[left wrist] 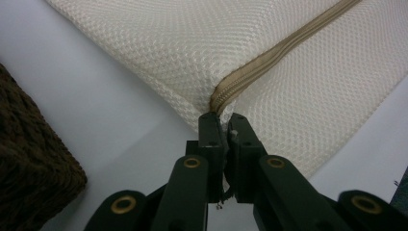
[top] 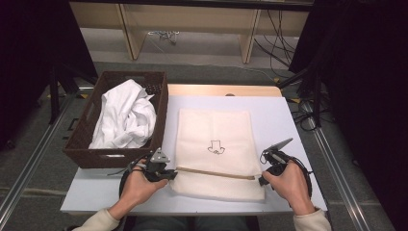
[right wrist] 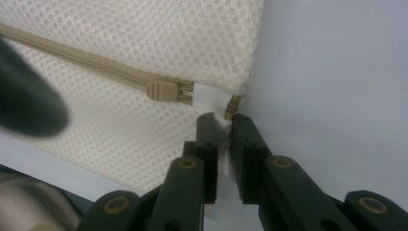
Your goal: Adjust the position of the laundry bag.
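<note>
White desk (top: pixel 288 120) first, since it carries everything: the brown wicker basket (top: pixel 91 144) sits at its left edge with crumpled white cloth (top: pixel 126 115) heaped inside, and the cream mesh laundry bag (top: pixel 214 130) lies flat in the middle, just beside the basket. A tan zipper (top: pixel 216 172) runs across the bag near the edge closest to you, from one side seam to the other.

You look to be set for opening that zipper. To do it well, keep your left hold as a steady anchor so the mesh stays taut, and draw the slider (right wrist: pixel 163 90) straight along the teeth towards the left end, low over the desk. Lifting the bag would bunch the mesh into the track.

Your left gripper (left wrist: pixel 222 118) is nearly closed, pinching the bag's fabric right where the zipper ends at the seam; in the high view it sits at the bag's near left corner (top: pixel 163 174). Your right gripper (right wrist: pixel 222 119) is also narrow, clamped on the white tab (right wrist: pixel 207 96) of fabric beyond the slider at the bag's right edge, so it grips the bag's end, not the pull itself.
</note>
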`<state>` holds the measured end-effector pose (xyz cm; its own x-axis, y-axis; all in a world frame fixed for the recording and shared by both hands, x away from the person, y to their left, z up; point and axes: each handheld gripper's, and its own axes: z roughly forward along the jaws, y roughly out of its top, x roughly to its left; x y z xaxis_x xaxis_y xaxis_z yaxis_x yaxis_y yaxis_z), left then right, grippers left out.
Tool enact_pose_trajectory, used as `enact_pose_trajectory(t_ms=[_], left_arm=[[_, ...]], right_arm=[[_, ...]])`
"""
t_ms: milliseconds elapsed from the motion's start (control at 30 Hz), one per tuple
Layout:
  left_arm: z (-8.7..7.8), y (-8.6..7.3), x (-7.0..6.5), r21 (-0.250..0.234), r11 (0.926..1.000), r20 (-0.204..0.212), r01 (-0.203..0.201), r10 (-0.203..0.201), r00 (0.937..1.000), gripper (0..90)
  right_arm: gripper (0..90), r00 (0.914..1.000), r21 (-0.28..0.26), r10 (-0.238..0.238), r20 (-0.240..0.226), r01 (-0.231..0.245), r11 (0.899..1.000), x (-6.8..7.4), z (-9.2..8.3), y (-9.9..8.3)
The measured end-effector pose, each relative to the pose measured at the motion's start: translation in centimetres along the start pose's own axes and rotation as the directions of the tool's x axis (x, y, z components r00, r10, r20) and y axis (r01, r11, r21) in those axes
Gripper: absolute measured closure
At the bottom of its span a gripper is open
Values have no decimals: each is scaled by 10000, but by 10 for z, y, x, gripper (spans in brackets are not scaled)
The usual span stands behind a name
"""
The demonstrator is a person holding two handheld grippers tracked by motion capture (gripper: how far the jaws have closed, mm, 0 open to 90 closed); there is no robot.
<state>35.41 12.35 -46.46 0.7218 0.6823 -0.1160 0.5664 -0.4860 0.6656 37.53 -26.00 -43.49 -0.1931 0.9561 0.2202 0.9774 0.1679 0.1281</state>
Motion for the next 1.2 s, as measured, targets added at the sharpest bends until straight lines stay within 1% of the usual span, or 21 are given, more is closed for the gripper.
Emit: enact_pose_trajectory(t_ms=[100,133,167,233,267,333,400,433,467,533,567,600,633,667,833,900,933,967,1067,1100,1200], left_arm=[[-1,-2,2,13,9999,-22,103,-103,9999,854],[-3,-2,2,60,10000,-25,42,-42,10000,854],[-2,-3,2,-83,9997,-78,243,-244,9997,854],[-3,-4,3,-89,9998,7,173,-173,9998,854],[-4,-5,4,-13,9999,-11,145,-145,9999,854],[-3,-7,4,-51,9995,-81,296,-297,9995,854],[-5,-8,6,18,9998,-49,194,-193,9998,854],[-5,-9,5,-83,9992,-190,395,-396,9990,854],[-7,-9,6,-42,9994,-66,352,-352,9994,854],[-8,-11,7,-56,9995,-210,308,-309,9993,854],[-8,-12,7,-89,9990,-241,442,-444,9987,854],[-9,-12,7,-44,9995,-222,307,-308,9993,853],[-10,-12,8,34,9997,-176,253,-253,9995,853],[-9,-13,8,56,9996,-176,284,-283,9994,852],[-3,-16,7,-9,9988,-94,492,-492,9987,846],[-3,-15,6,118,9995,-97,309,-308,9995,843],[0,-16,6,24,9987,-106,506,-506,9987,843],[-1,-16,6,90,9989,-80,454,-453,9989,842],[-1,-16,6,154,9995,-67,276,-275,9996,841],[-1,-16,6,113,9995,-64,308,-307,9995,840],[-1,-16,4,95,9992,-9,384,-384,9993,838]], right_arm=[[833,9995,182,-305,-42,306,9994,1,-1,1],[833,9996,227,-278,-22,278,9994,2,0,1],[833,9999,275,-160,-3,160,9995,3,0,1],[833,9995,44,-295,-74,295,9996,4,1,1],[833,9993,281,-342,-125,345,9990,4,0,2],[833,9995,284,-301,-34,302,9991,6,1,2],[833,9993,233,-369,-59,370,9990,9,2,3],[833,9993,233,-369,-59,370,9990,9,2,3],[833,9981,319,-584,-201,590,9977,9,2,3],[833,9985,262,-525,-153,529,9983,10,3,3],[833,9956,-73,-932,-92,931,9956,8,5,3],[833,9955,54,-948,-76,949,9955,9,5,4],[833,9966,85,-823,8,823,9966,10,5,4],[833,9977,445,-648,-183,656,9969,13,3,4],[834,9988,364,-484,54,482,9982,13,3,3],[834,9988,371,-488,104,484,9981,12,3,3],[834,9943,89,-1053,160,1052,9944,8,5,3],[834,9990,369,-415,137,410,9985,12,3,2],[835,9989,550,-445,111,439,9975,11,4,2],[834,9977,441,-671,137,664,9968,10,5,2],[834,9990,678,-439,75,433,9968,11,2,1]])
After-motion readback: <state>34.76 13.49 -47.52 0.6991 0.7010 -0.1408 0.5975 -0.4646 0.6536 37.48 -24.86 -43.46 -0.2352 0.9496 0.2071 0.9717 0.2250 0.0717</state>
